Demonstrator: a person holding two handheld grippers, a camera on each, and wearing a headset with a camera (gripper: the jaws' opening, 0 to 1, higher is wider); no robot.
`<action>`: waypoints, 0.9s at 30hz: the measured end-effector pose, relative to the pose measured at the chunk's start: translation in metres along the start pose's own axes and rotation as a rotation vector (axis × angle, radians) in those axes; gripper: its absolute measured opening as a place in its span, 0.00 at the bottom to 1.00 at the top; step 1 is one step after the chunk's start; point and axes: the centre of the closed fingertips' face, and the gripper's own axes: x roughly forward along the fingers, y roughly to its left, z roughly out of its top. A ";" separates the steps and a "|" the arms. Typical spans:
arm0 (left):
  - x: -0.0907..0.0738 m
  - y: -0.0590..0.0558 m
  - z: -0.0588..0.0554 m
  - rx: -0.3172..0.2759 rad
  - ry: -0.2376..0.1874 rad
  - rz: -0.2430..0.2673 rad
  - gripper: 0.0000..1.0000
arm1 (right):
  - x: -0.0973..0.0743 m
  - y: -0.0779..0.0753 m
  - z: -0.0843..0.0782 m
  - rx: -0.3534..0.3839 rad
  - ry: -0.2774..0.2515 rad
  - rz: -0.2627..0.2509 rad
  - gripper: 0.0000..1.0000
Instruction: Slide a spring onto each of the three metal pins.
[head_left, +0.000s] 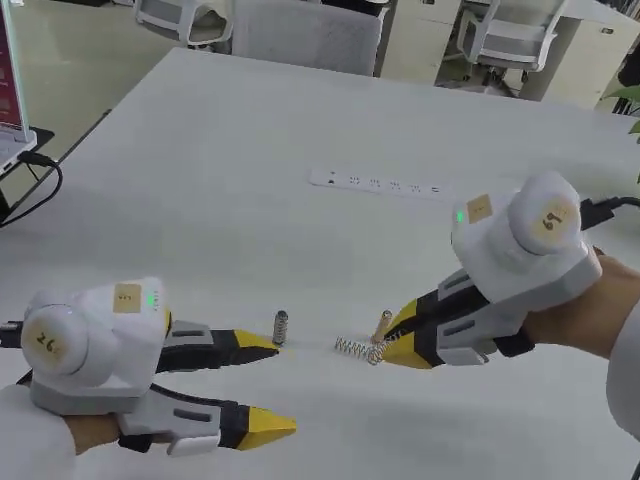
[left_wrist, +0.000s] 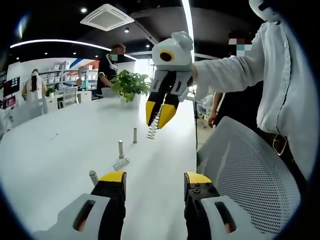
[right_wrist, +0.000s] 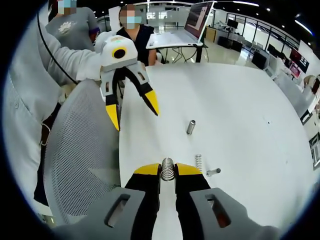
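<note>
The left gripper (head_left: 265, 385) sits closest to the person at the near edge of the white worktop (head_left: 250, 200), with its jaws spread wide and nothing between them. In the left gripper view its yellow tips (left_wrist: 155, 177) frame the work. A spring-covered pin (left_wrist: 93, 177) stands just beside the left-hand tip, a loose spring (left_wrist: 121, 163) lies flat a little further on, and two bare pins (left_wrist: 120, 149) stand upright behind it, one beyond the other.

In the head view the spring-covered pin (head_left: 280, 327) stands between the two grippers, just past the left gripper's upper tip. The right gripper (head_left: 388, 345) reaches in from the right with its jaws pinched together. Its own view shows the tips clamped on the held spring (right_wrist: 167, 169), seen end-on. The loose spring (right_wrist: 199, 161) lies just beyond those tips, and the spring-covered pin (right_wrist: 191, 127) is further off.

From the left gripper's side, the right gripper (left_wrist: 158, 120) hangs above the worktop with the held spring (left_wrist: 153, 127) slanting down from its tips. A white power strip (head_left: 385, 184) lies flat at mid-table. Office chairs (head_left: 300, 35) line the far edge, and a potted plant (left_wrist: 131, 82) stands at the worktop's end.
</note>
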 end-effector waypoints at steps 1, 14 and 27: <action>-0.001 0.001 -0.002 -0.004 0.006 0.007 0.44 | 0.000 -0.007 -0.004 0.011 0.016 -0.018 0.08; -0.014 0.016 -0.006 -0.054 -0.018 0.100 0.64 | 0.006 -0.052 -0.024 0.035 0.150 -0.096 0.08; -0.021 0.021 -0.008 -0.079 -0.035 0.155 0.73 | 0.014 -0.079 -0.024 0.022 0.242 -0.126 0.08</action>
